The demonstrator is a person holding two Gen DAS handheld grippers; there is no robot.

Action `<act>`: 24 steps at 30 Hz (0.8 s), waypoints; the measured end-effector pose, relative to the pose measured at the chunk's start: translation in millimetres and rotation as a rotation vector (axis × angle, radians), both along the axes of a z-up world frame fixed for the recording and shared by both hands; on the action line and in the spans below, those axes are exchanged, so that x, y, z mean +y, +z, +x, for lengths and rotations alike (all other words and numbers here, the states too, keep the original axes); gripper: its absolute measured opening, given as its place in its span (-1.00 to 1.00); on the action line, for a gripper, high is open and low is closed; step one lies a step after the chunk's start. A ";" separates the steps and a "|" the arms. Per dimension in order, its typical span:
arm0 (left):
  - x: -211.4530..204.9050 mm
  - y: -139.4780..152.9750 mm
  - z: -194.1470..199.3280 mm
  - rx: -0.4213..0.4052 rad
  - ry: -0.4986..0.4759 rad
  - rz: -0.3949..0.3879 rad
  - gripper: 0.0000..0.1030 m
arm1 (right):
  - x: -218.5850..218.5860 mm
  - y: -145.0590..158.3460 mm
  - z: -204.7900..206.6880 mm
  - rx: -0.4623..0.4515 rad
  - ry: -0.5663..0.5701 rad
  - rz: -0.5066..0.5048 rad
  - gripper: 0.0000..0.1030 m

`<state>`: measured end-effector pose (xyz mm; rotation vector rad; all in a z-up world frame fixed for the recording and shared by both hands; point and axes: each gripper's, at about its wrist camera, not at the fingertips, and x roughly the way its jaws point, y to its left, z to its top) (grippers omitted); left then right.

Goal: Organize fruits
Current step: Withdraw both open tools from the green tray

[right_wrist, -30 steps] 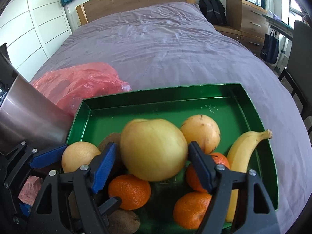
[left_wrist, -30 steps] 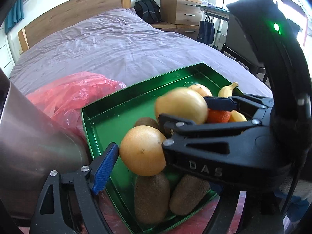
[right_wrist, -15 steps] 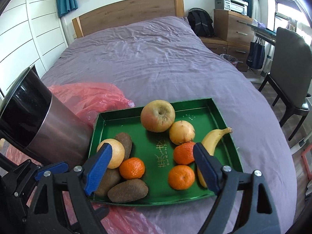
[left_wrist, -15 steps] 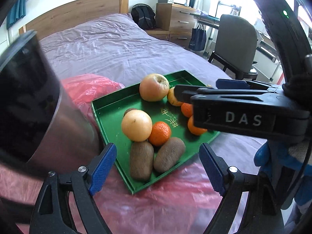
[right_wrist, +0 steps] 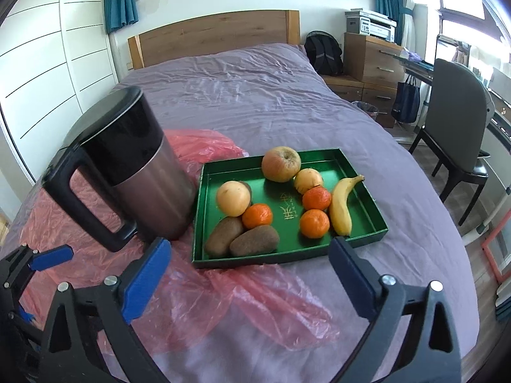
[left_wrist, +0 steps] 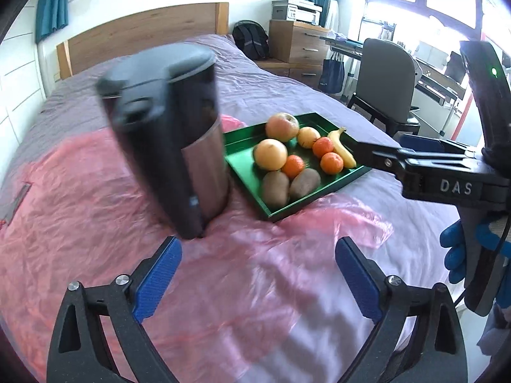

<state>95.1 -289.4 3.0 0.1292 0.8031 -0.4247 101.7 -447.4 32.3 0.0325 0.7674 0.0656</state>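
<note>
Both grippers, left gripper (left_wrist: 257, 282) and right gripper (right_wrist: 247, 274), hung empty with jaws spread, the left's having just been opening. Fruits sat grouped in the green tray (right_wrist: 361, 234), so sorting looked done.

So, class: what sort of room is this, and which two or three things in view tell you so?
Most likely a bedroom that doubles as a study. A bed with a wooden headboard fills the middle, and a desk chair and a drawer unit carrying a printer stand beside it.
</note>
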 end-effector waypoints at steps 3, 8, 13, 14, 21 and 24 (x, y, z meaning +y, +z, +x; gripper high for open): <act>34.2 4.4 -19.3 -0.019 0.027 -0.004 0.90 | 20.9 3.0 -24.6 -0.020 0.003 0.008 1.00; 91.6 4.7 -46.0 -0.037 0.105 0.008 0.91 | 57.0 4.2 -58.2 -0.040 0.019 0.009 1.00; 136.7 0.8 -67.5 -0.051 0.174 0.001 0.91 | 85.7 6.0 -82.4 -0.061 0.030 -0.019 1.00; 142.2 0.2 -70.7 -0.058 0.183 -0.001 0.91 | 91.6 6.7 -88.1 -0.068 0.033 -0.025 1.00; 173.2 0.4 -94.7 -0.092 0.239 -0.004 0.91 | 118.6 7.1 -114.9 -0.093 0.047 -0.048 1.00; 179.4 -0.9 -102.1 -0.105 0.262 0.021 0.91 | 128.3 8.5 -126.1 -0.106 0.059 -0.056 1.00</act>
